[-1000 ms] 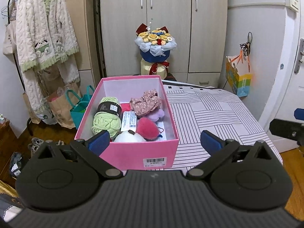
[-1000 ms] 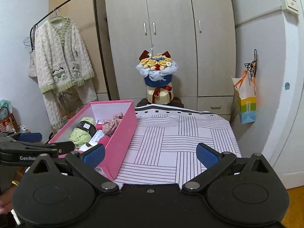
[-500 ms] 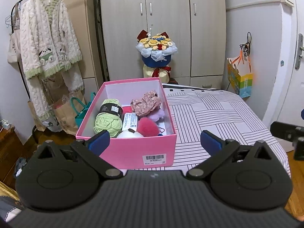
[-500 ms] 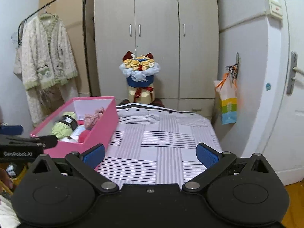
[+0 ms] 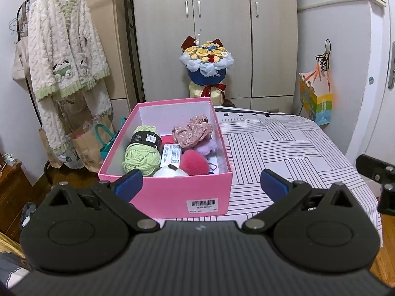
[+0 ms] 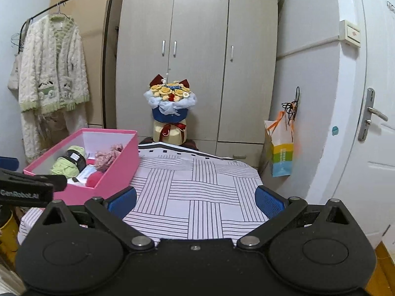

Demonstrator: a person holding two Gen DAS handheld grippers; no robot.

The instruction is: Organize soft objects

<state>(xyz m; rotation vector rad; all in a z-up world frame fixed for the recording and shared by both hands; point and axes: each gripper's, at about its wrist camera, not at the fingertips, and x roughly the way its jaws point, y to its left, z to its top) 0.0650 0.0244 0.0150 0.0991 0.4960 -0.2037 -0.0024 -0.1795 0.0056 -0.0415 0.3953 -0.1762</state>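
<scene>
Left wrist view looks straight down the length of the pink box (image 5: 172, 197), which sits on the left part of the striped bedspread (image 5: 284, 148) with its short, barcode-labelled wall facing the left gripper (image 5: 201, 185). That gripper hangs released, jaws wide and empty, just short of the near wall, so the box's long axis runs directly away from it. Inside lie the soft things: a green yarn ball (image 5: 143, 155) on the left, a floral scrunchie (image 5: 192, 133) toward the back right, a lilac fluffy piece (image 5: 208, 146) beneath it, a pink pompom (image 5: 195, 162) and a white plush item (image 5: 170, 172) against the near wall. The right gripper (image 6: 195, 201) is also spread open and holding nothing; from its camera the box (image 6: 116, 170) lies off to the left, with bare bedspread (image 6: 197, 185) ahead of it. I judge the left gripper the nearer and better aligned: a forward reach over the near wall would meet the white plush and pompom first, while the right would have to cross sideways to reach anything.
</scene>
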